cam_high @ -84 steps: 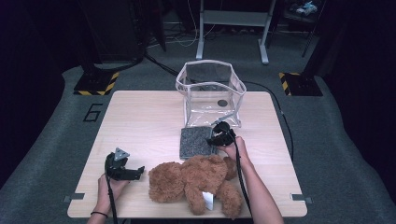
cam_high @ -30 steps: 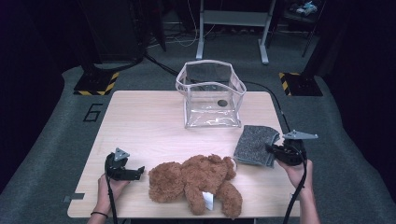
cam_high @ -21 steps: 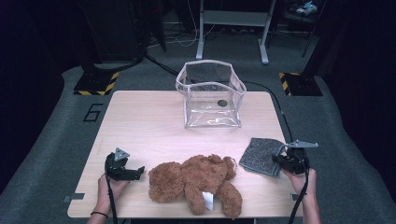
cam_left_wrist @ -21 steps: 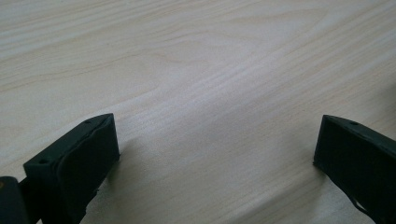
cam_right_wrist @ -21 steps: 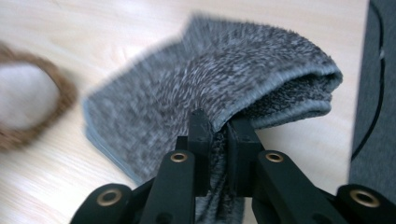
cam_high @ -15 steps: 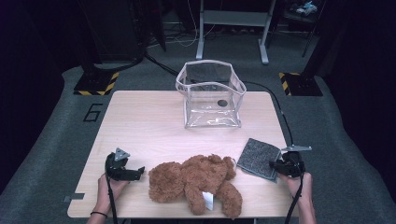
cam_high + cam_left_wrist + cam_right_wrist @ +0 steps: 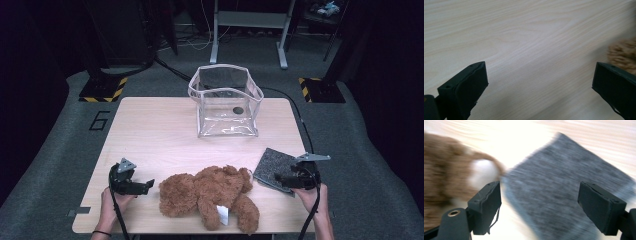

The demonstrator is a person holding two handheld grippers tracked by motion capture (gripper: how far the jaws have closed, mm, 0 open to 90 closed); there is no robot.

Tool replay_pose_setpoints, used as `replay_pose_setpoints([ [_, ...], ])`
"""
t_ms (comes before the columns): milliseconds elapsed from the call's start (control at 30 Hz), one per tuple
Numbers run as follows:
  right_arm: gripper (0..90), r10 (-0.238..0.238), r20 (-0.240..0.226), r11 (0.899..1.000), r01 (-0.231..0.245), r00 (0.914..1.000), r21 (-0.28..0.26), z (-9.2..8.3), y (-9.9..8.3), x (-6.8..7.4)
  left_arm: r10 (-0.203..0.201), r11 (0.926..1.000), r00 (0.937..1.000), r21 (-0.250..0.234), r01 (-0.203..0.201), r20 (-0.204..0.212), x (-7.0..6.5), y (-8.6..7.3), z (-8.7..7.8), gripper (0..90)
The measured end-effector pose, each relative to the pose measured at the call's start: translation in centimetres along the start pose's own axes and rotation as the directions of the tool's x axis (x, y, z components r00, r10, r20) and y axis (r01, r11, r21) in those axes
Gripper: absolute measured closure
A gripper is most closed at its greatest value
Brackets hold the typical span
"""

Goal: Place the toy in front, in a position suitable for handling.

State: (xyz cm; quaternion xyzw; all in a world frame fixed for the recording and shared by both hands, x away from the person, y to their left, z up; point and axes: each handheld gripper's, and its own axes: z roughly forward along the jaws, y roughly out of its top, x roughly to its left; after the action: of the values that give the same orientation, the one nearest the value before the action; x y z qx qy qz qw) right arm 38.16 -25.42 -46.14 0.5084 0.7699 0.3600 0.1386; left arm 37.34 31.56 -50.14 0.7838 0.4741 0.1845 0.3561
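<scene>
A grey felt pad [image 7: 272, 167] [image 7: 564, 195] lies flat on the wooden table [image 7: 160, 135], right of a brown teddy bear [image 7: 210, 192] [image 7: 446, 170]. My right gripper [image 7: 278, 178] [image 7: 539, 207] sits at the pad's near right edge. Its jaws have just been opening and stand wide apart, with the pad below and ahead of them, not pinched. My left gripper [image 7: 148, 184] [image 7: 539, 87] rests open on the table, left of the bear, with nothing between its jaws. The bear's fur [image 7: 622, 56] shows at the right of the left gripper view.
A clear plastic bag [image 7: 225, 100] with a white rim stands open at the table's back middle, with a small dark round thing [image 7: 238, 110] inside. Dark stands and cables surround the table on the grey floor.
My right gripper carried the grey pad from in front of the bag to the table's right side, lowered it flat and opened off it. The left gripper stayed put.
</scene>
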Motion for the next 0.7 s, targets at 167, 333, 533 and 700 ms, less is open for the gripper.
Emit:
replay_pose_setpoints([
  [167,16.1,-0.056,-0.115,0.998,0.053,0.9919,-0.027,0.2,0.6,3.6,0.024,0.9995,0.9989,0.018,-0.025,0.04,-0.7,0.0,-1.1,0.0],
  [333,14.8,-0.116,-0.248,0.993,0.113,0.9618,-0.029,1.0,0.6,7.6,0.04,0.9978,0.9955,0.049,-0.044,0.086,-1.6,-0.8,-1.0,0.0],
  [533,14.6,-0.167,-0.308,0.985,0.174,0.9367,-0.005,2.5,0.8,10.5,0.04,0.9972,0.9924,0.058,-0.047,0.116,-2.1,-0.7,-0.5,0.0],
  [700,15.6,-0.169,-0.319,0.984,0.179,0.9324,0.003,3.9,0.6,11.2,0.046,0.996,0.99,0.07,-0.056,0.133,-2.5,-0.2,0.2,0.0],
])
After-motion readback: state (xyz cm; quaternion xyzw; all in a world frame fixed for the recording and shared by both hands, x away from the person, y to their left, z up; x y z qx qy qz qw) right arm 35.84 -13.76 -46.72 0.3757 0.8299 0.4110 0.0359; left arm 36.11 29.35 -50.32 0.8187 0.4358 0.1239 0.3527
